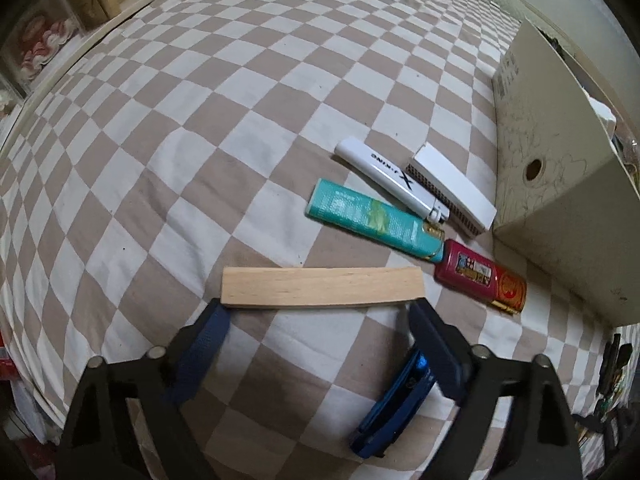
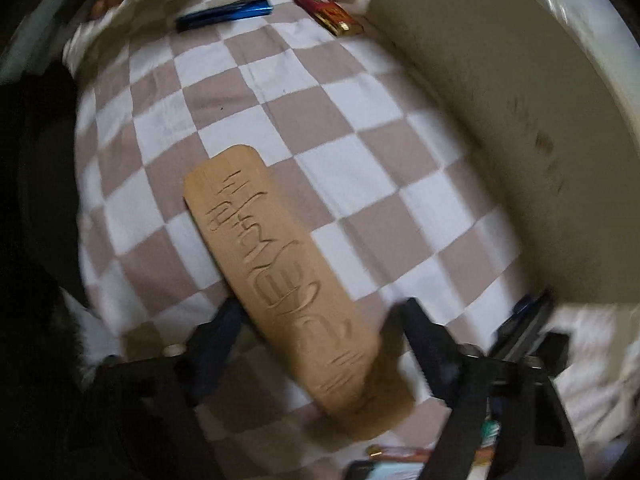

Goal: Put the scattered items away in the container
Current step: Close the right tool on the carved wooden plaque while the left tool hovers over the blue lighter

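Left gripper pinches the plain wood block end to end, pads on both short ends, over the checkered cloth. Landmark: beige container. Just beside its wall lie a white box, white lighter, teal lighter and red lighter; a blue lighter lies nearer the camera. Right gripper straddles the engraved wood plank near the container's wall; view is blurred, can't tell if the pads press it
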`<state>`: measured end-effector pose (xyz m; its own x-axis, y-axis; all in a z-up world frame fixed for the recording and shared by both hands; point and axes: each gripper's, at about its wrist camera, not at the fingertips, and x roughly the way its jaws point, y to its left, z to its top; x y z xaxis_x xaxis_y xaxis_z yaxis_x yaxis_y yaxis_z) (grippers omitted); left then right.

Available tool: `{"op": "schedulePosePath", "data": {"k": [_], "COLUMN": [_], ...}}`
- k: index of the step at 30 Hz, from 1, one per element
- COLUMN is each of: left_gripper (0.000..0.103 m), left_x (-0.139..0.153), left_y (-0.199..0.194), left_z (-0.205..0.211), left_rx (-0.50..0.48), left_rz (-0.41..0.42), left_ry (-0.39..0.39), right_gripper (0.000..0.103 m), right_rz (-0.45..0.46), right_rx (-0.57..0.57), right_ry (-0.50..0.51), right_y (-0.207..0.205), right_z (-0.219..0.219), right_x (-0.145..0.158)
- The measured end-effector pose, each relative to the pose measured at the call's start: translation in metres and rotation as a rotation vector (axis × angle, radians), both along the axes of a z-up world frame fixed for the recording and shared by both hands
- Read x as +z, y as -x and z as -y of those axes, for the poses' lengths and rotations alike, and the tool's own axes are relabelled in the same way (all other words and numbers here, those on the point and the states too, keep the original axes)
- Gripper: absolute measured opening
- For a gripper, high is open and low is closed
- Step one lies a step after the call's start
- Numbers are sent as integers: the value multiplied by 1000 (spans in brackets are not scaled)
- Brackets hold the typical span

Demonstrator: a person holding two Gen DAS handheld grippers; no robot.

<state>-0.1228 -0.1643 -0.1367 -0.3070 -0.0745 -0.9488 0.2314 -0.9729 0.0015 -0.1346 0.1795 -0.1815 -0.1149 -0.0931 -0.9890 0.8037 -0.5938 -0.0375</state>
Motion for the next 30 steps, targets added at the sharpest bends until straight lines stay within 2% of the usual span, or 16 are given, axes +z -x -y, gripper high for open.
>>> {"op": "schedulePosePath", "data": {"k": [1, 4, 7, 8, 12, 13, 14, 16, 20, 26, 30], "left_gripper": [89, 73, 70, 68, 67, 72, 84, 94, 94, 98, 98], "left_x": [1, 6, -19, -32, -41, -40, -39, -35, -33, -41, -46], "left_y": [-2, -8, 35, 61, 78, 78, 76, 68, 64, 76, 80], "left_z": [0, 0, -36, -54, -65, -64, -62, -57, -60, -70, -75], "left_rx": [-9, -39, -85, -97, -139, -136, -131, -115, -82, 37, 45], "left_rz": [-5, -28, -35, -37, -39, -40, -39, -35, -32, -25, -33], "left_ry": [-4, -9, -5, -1, -13, -28, -48, -72, -44, 0, 30], "right_gripper": [70, 63, 54, 51, 48, 47, 46, 45, 45, 46, 46], "right_rz": [7, 2, 14, 22, 67, 79, 87, 99, 78, -26, -32], "right_rx": [-15, -52, -134, -167, -311, -343, -370, -409, -475, -586, -665], "right_ry": [15, 46, 96, 117, 217, 241, 261, 293, 320, 325, 354], "right_y": [-1, -5, -7, -7, -6, -6, -8, -12, -28, -43, -42], "right_z": [-3, -10, -20, -24, -42, -47, -50, -53, -49, -39, -36], "right_x": [1, 4, 8, 9, 12, 12, 13, 14, 14, 21, 19]}}
